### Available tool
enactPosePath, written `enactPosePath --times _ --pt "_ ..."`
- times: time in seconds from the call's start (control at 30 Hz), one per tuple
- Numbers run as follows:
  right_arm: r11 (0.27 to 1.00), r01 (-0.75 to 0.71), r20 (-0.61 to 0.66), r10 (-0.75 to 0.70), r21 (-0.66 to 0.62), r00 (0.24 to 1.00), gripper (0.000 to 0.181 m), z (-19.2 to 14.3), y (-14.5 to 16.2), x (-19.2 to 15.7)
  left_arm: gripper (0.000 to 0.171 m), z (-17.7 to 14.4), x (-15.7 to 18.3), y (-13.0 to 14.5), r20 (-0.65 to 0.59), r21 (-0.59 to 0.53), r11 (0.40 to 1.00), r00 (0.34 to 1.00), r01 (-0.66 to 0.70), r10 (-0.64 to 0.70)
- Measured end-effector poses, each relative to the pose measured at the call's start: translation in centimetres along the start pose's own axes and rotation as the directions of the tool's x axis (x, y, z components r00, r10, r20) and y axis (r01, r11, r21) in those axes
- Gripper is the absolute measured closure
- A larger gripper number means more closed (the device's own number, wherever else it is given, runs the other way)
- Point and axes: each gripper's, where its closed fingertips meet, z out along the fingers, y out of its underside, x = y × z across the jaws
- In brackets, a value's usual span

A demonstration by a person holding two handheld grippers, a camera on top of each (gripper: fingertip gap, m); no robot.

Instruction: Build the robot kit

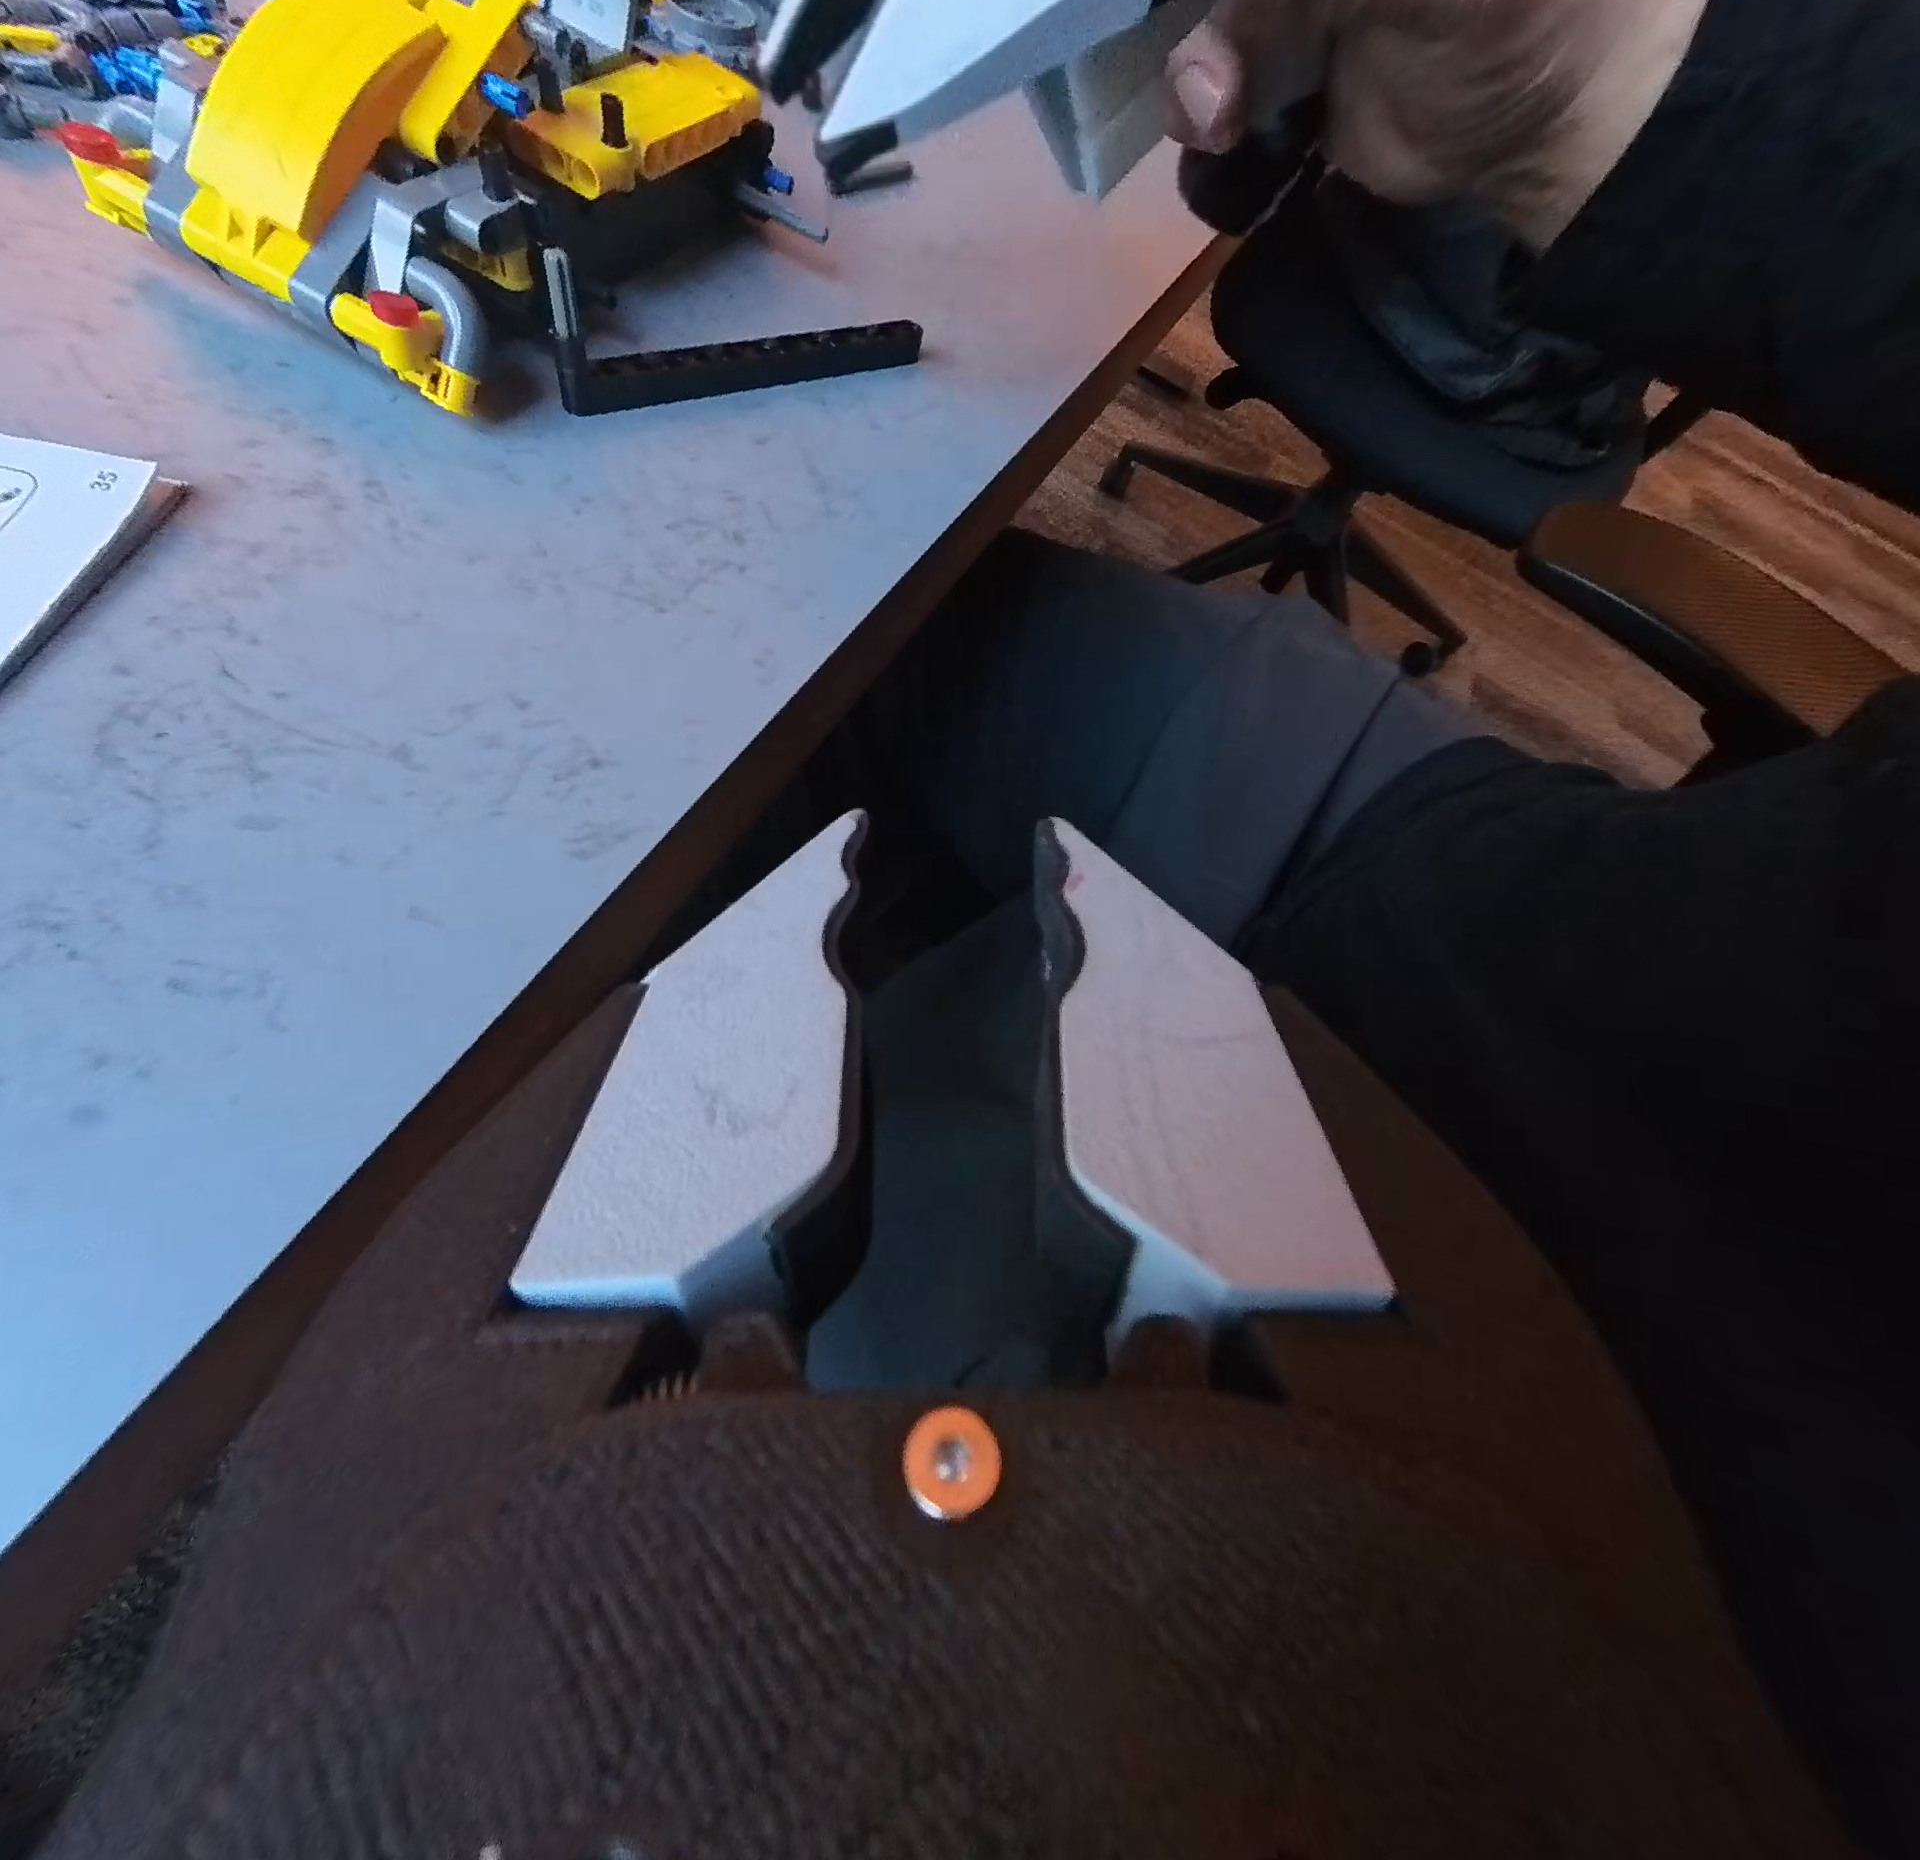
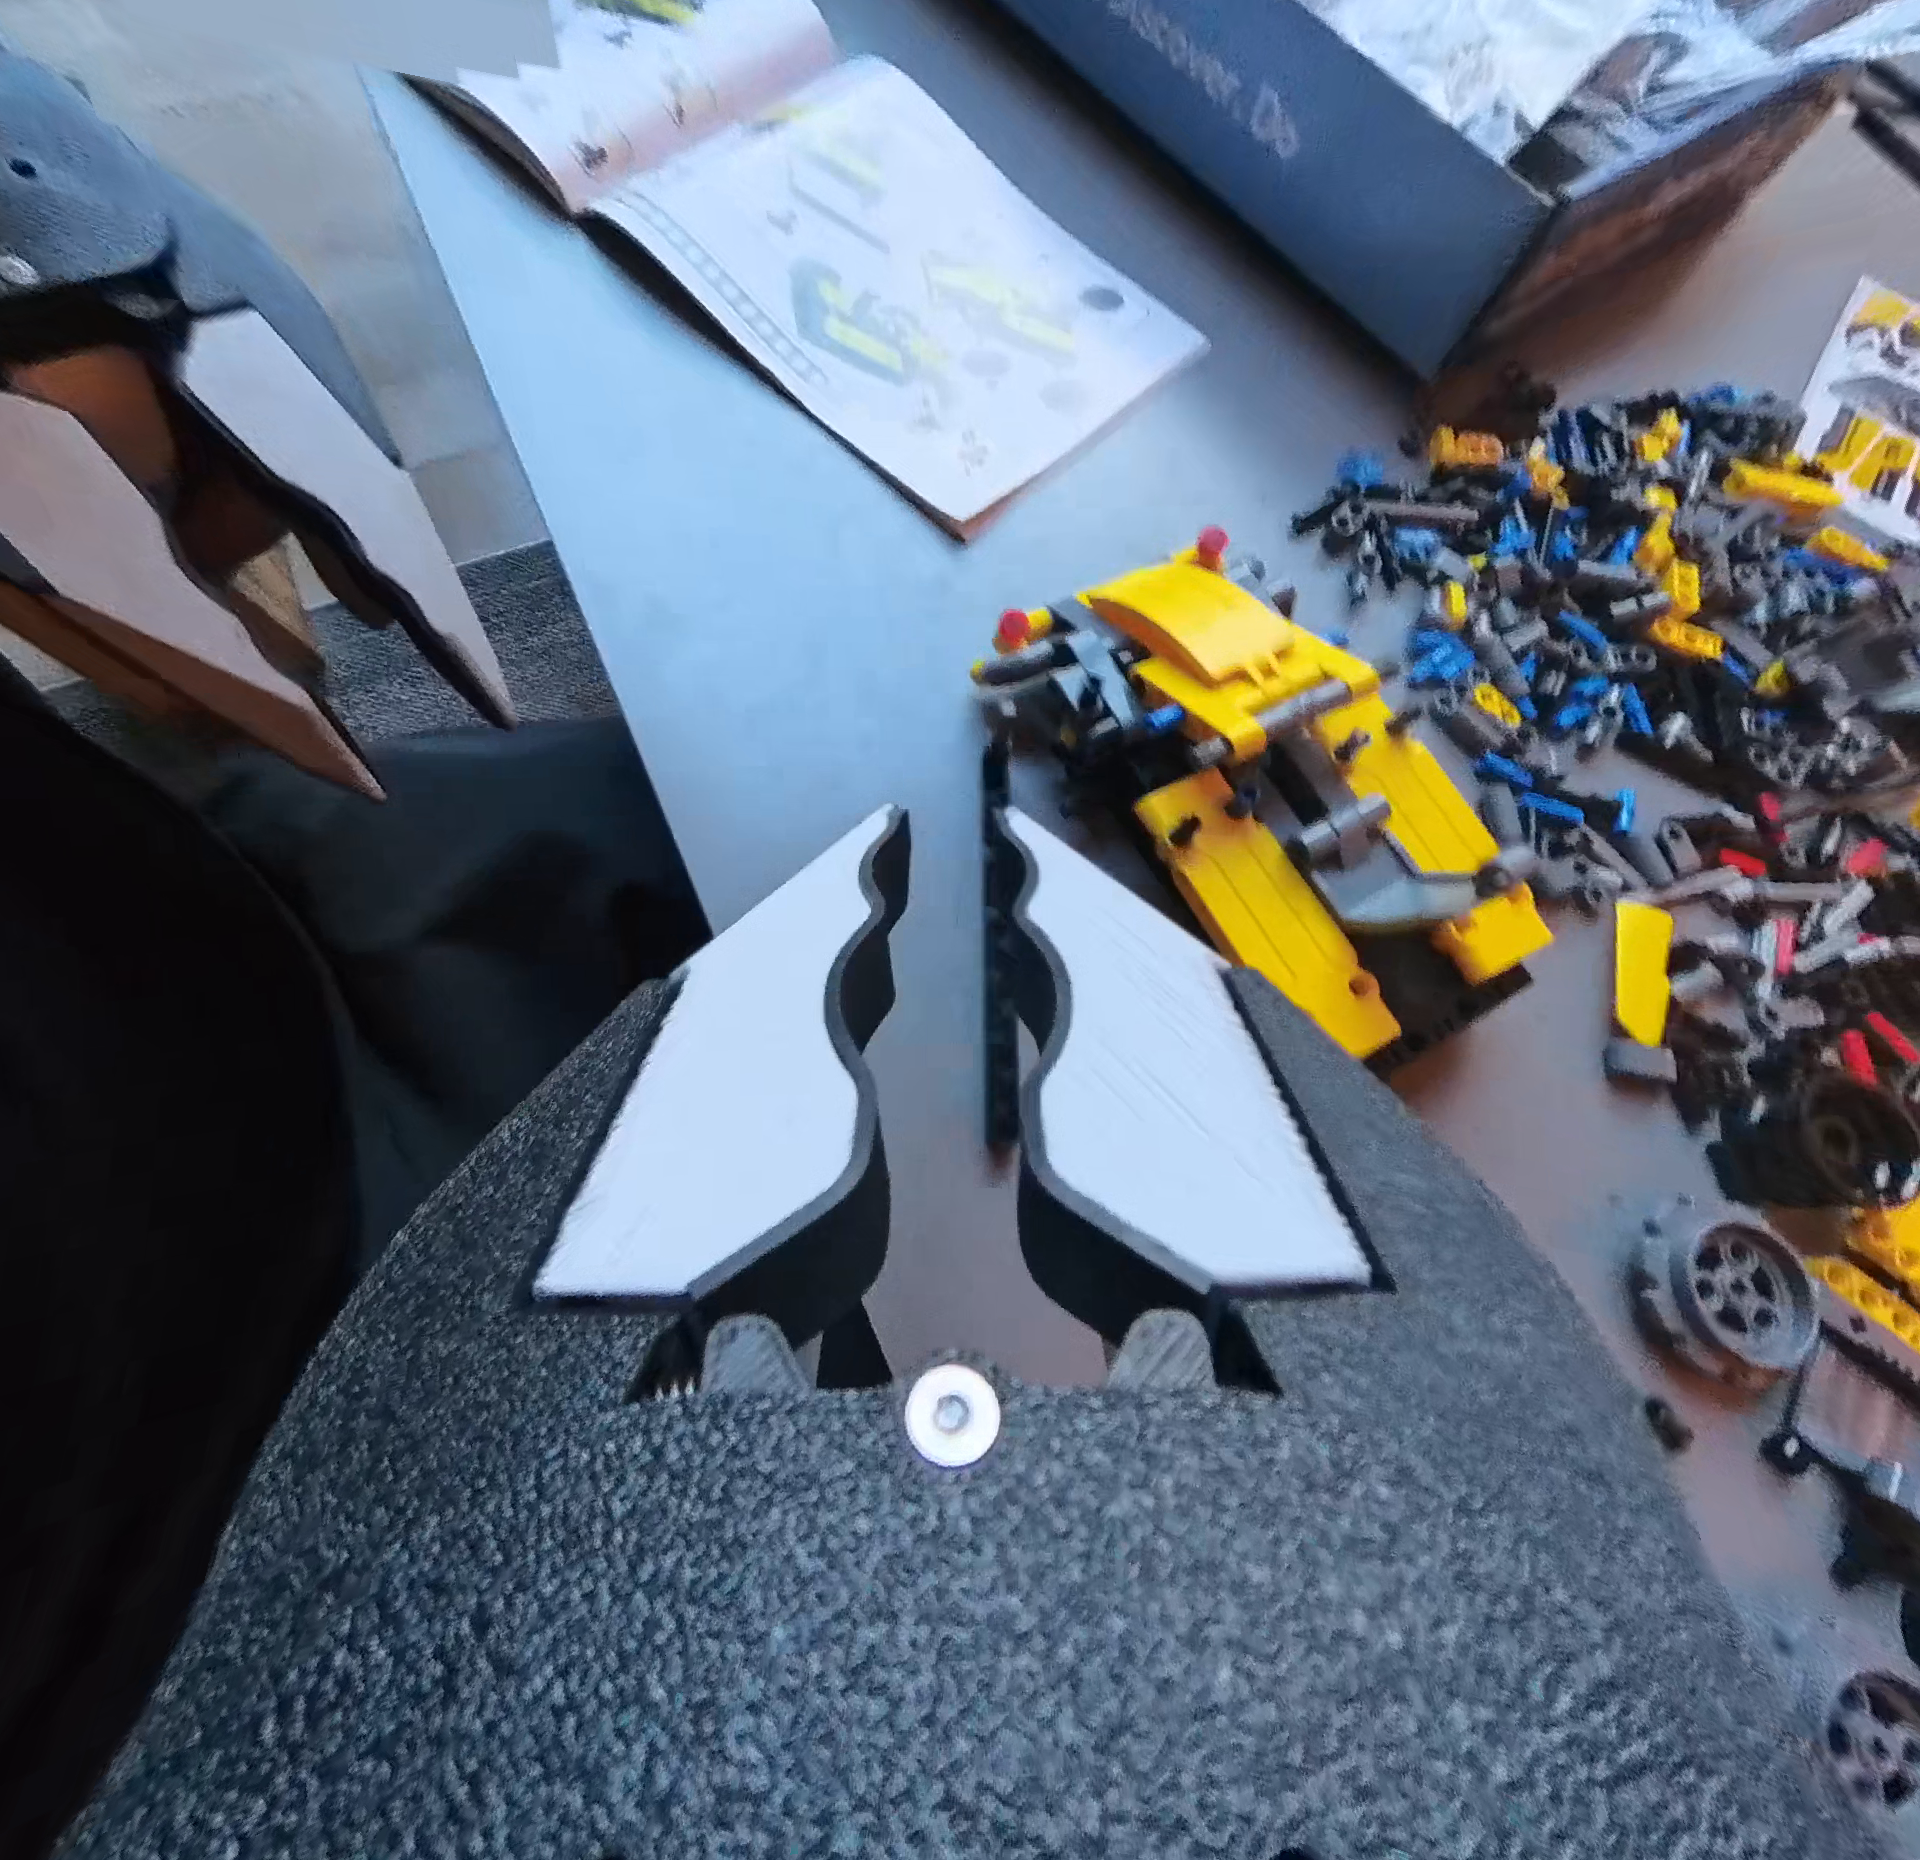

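We see a yellow-and-grey brick vehicle resting on the counter. A black L-shaped beam lies just beside it.

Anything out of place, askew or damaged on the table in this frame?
Nothing looks damaged. The yellow model lies partly built beside a loose pile of parts, and a long black beam juts out from it across the table. Both the left gripper and the right gripper are open and hold nothing.
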Motion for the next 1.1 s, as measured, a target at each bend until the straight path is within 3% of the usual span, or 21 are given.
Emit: enactPosePath --times 0.17,0.4,1.1 --pt "0.997 0.067 0.037 -0.066 -0.043 0.997 0.165 1.5 -0.9 -1.3 0.144 -0.3 0.1 -0.3 -0.007 0.011 1.000 1.000 -0.008 0.008" --pt "0.999 0.031 0.067 -0.029 -0.035 0.997 0.165 2.4 -0.9 -1.7 0.145 -0.8 0.0 -0.5 -0.015 0.023 1.000 1.000 0.001 -0.001" --pt "0.999 -0.023 0.014 0.024 -0.038 1.000 0.167 1.1 2.1 -1.0 0.145 0.2 0.1 0.4 -0.020 -0.018 1.000 1.000 0.013 -0.013"
